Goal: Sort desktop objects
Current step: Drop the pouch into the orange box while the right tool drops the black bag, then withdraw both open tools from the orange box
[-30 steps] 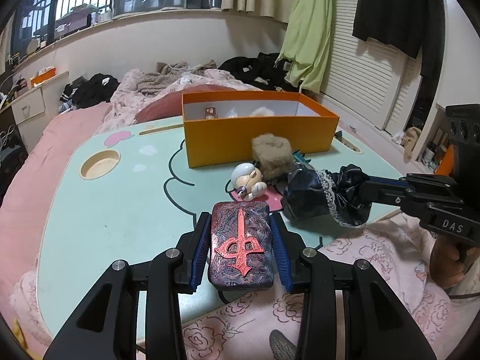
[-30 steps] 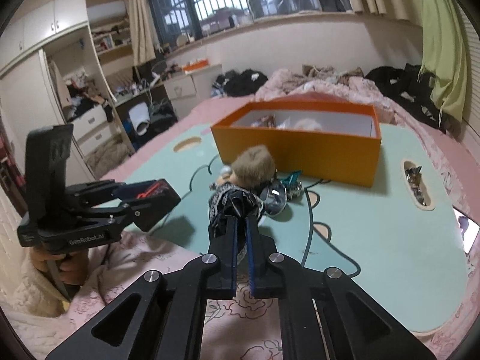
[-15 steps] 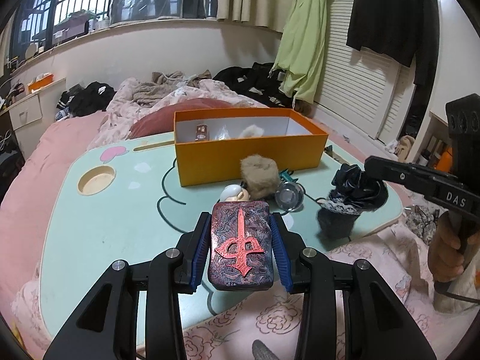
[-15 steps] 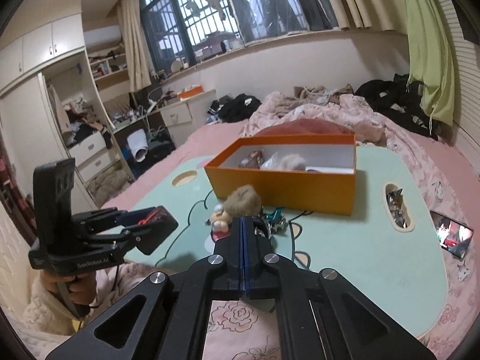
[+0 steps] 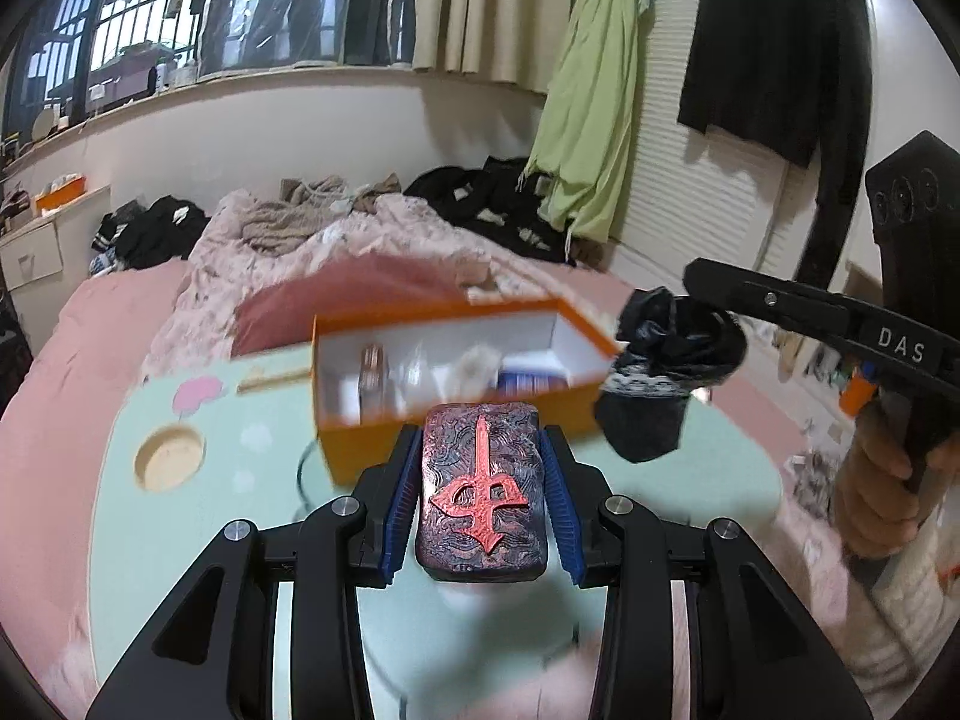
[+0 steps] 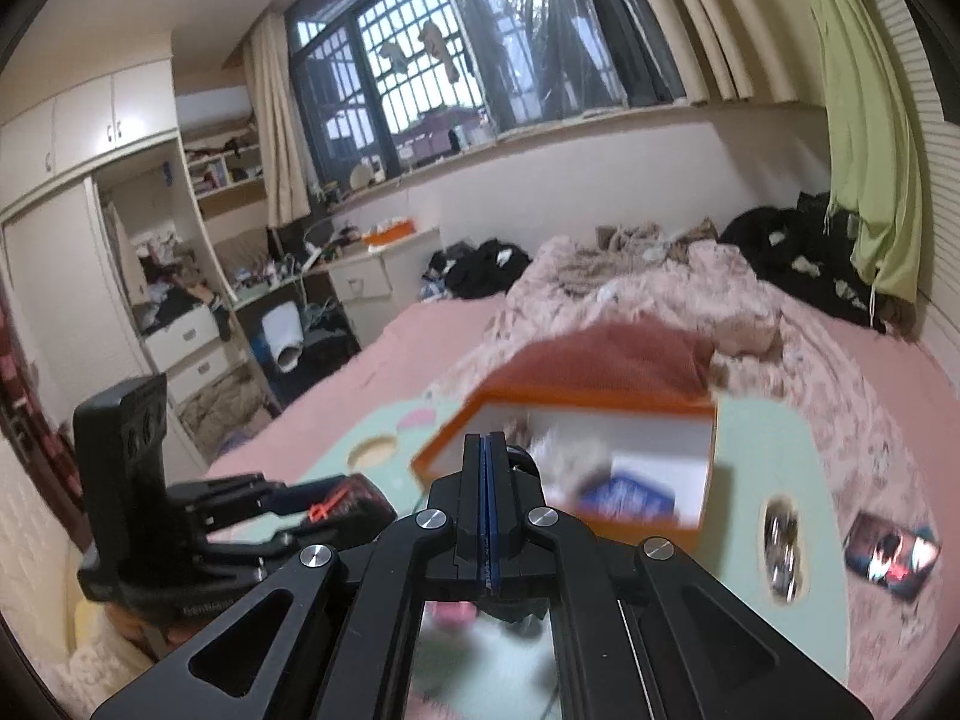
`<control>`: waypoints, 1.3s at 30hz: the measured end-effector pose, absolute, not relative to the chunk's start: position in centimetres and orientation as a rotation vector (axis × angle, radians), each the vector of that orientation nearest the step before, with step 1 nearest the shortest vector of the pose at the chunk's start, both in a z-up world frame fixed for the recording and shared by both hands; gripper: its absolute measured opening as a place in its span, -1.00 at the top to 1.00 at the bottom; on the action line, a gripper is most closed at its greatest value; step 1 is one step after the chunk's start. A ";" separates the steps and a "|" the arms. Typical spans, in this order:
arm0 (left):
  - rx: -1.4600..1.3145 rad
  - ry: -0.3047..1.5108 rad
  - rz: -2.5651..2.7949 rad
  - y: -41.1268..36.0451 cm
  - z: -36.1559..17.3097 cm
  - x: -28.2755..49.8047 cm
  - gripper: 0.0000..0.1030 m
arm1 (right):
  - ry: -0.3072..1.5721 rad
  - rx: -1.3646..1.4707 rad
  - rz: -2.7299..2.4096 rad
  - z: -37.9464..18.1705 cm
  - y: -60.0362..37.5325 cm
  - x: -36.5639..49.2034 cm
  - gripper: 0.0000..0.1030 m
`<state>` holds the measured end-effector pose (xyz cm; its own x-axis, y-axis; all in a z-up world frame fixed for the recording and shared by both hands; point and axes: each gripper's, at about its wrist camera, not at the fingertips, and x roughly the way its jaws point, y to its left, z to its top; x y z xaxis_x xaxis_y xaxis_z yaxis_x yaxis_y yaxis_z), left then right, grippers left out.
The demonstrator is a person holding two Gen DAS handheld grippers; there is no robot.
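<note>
My left gripper (image 5: pixel 480 444) is shut on a dark purple case with a red emblem (image 5: pixel 480 492), held above the pale green table (image 5: pixel 240 480) just in front of the orange box (image 5: pixel 354 450). In the same view my right gripper (image 5: pixel 690 279) comes in from the right, shut on a black lace-trimmed fabric piece (image 5: pixel 666 372) that hangs beside the box's right end. In the right wrist view the right gripper (image 6: pixel 487 450) has its pads pressed together, with the fabric (image 6: pixel 519 461) barely showing behind them. The orange box (image 6: pixel 576 399) lies ahead, open. The left gripper (image 6: pixel 360 498) is at lower left.
The box holds a blue item (image 6: pixel 630 495) and several small pale things. The table has a round recess (image 5: pixel 170 459) at left and a slot with metal bits (image 6: pixel 780 540) at right. A printed card (image 6: pixel 891 552) lies on the pink bedding. Clothes cover the bed behind.
Both grippers have risen and come nearer to the orange box. The black fabric has left the table and now hangs in the air. The fluffy doll has dropped out of view.
</note>
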<state>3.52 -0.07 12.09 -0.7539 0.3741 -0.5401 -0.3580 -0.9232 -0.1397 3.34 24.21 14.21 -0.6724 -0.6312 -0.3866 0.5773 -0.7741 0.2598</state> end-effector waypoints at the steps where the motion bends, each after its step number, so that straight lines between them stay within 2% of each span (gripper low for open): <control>1: -0.811 -0.046 2.621 0.1 12.6 2.5 0.22 | -0.152 0.602 -2.390 14.6 24.1 2.7 0.96; 7: -0.877 -0.128 2.635 1.0 12.3 -4.7 0.18 | -0.131 0.662 -2.505 14.1 22.8 -3.1 0.90; 8: -0.923 -0.145 2.642 1.1 11.6 -5.8 0.04 | -0.123 0.706 -2.533 13.2 22.7 -4.1 0.81; 10: -1.017 -0.172 2.684 0.9 10.2 -7.2 0.02 | -0.119 0.816 -2.584 11.2 23.0 -5.3 0.38; 13: -0.989 -0.214 2.697 0.4 9.6 -6.1 -0.07 | -0.169 0.859 -2.573 9.0 24.5 -4.6 0.13; 14: -0.981 -0.211 2.698 0.3 9.5 -5.6 -0.25 | -0.172 0.865 -2.575 8.5 24.9 -4.0 0.04; 15: -0.977 -0.191 2.704 0.3 9.5 -4.8 -0.38 | -0.175 0.866 -2.584 8.1 25.5 -3.2 -0.16; 18: -0.958 -0.074 2.726 0.9 9.4 -2.1 -0.39 | -0.170 0.855 -2.594 7.2 26.4 -0.5 -0.57; 19: -0.965 -0.037 2.725 1.0 9.2 -0.8 -0.39 | -0.153 0.865 -2.593 6.9 26.5 0.2 -0.64; 24: -1.095 0.040 2.644 1.5 6.8 3.4 -0.44 | 0.095 0.988 -2.556 3.4 25.0 4.8 -0.68; 29: -1.263 0.108 2.624 1.8 3.2 5.1 -0.44 | 0.175 1.091 -2.511 0.1 24.4 6.4 -0.69; 30: -1.286 0.117 2.627 1.8 2.7 5.1 -0.44 | 0.192 1.111 -2.521 -0.4 24.3 6.4 -0.72; 32: -1.340 0.098 2.624 1.5 1.9 4.8 -0.44 | 0.225 1.129 -2.549 -0.9 24.1 6.3 -0.94; 33: -1.352 0.082 2.625 1.3 1.6 4.7 -0.55 | 0.237 1.134 -2.561 -1.1 24.1 6.3 -1.00; 37: -1.363 0.082 2.632 1.4 1.4 4.5 -0.77 | 0.224 1.119 -2.573 -1.3 24.3 6.3 -1.00; 39: -1.371 0.076 2.637 1.4 1.0 4.6 -0.98 | 0.224 1.122 -2.572 -1.4 24.5 6.2 -1.00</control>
